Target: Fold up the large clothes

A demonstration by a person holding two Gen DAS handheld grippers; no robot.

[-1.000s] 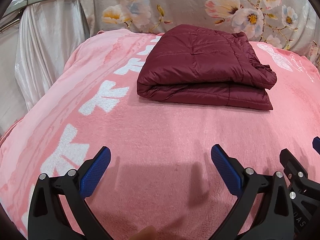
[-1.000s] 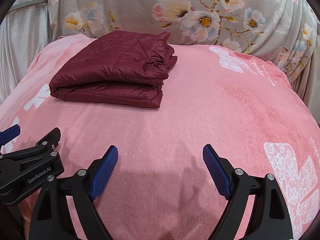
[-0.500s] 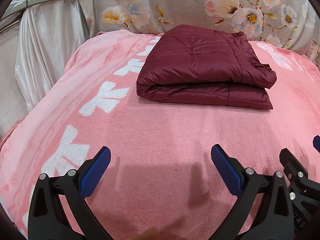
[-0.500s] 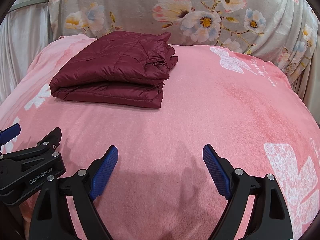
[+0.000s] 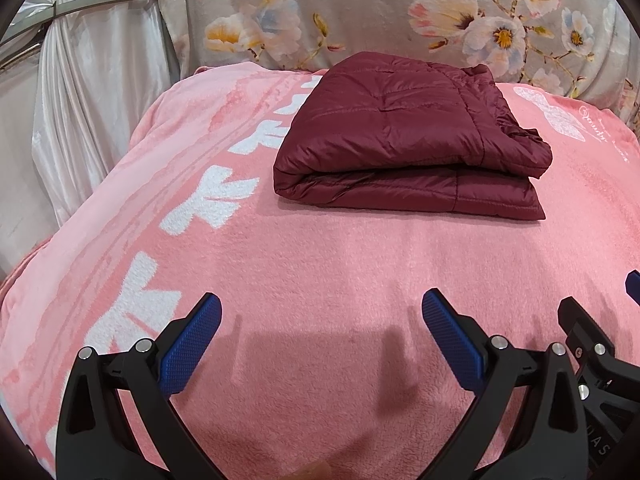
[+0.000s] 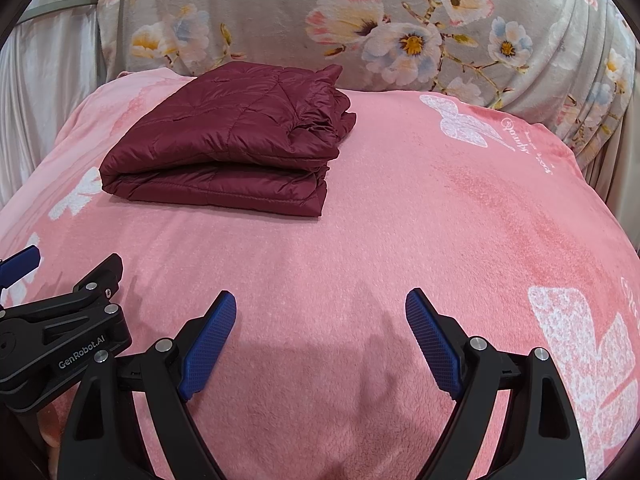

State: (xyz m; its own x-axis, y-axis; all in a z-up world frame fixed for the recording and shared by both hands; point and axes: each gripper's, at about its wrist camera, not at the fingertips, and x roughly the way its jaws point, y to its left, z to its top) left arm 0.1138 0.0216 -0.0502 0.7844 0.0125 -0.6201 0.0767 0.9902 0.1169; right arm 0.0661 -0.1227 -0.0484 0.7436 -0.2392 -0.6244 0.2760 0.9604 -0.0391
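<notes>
Nothing moved: folded jacket (image 5: 408, 148) mid-blanket (image 5: 320, 264); left hand-held gripper (image 5: 322, 316), right hand-held gripper (image 6: 320, 312) wide, empty, well apart from it.

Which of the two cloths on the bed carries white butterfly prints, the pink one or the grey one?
The pink blanket, on which the folded maroon jacket lies, carries the white butterflies. The grey cloth behind it shows coloured flowers instead.

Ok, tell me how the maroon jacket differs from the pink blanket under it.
The maroon quilted jacket is folded into a compact stack; the pink blanket is spread flat. The jacket looks smooth, shiny and plain; the blanket looks fuzzy, with white prints. The jacket covers only the blanket's far part. Neither touches the open left gripper or right gripper.
</notes>
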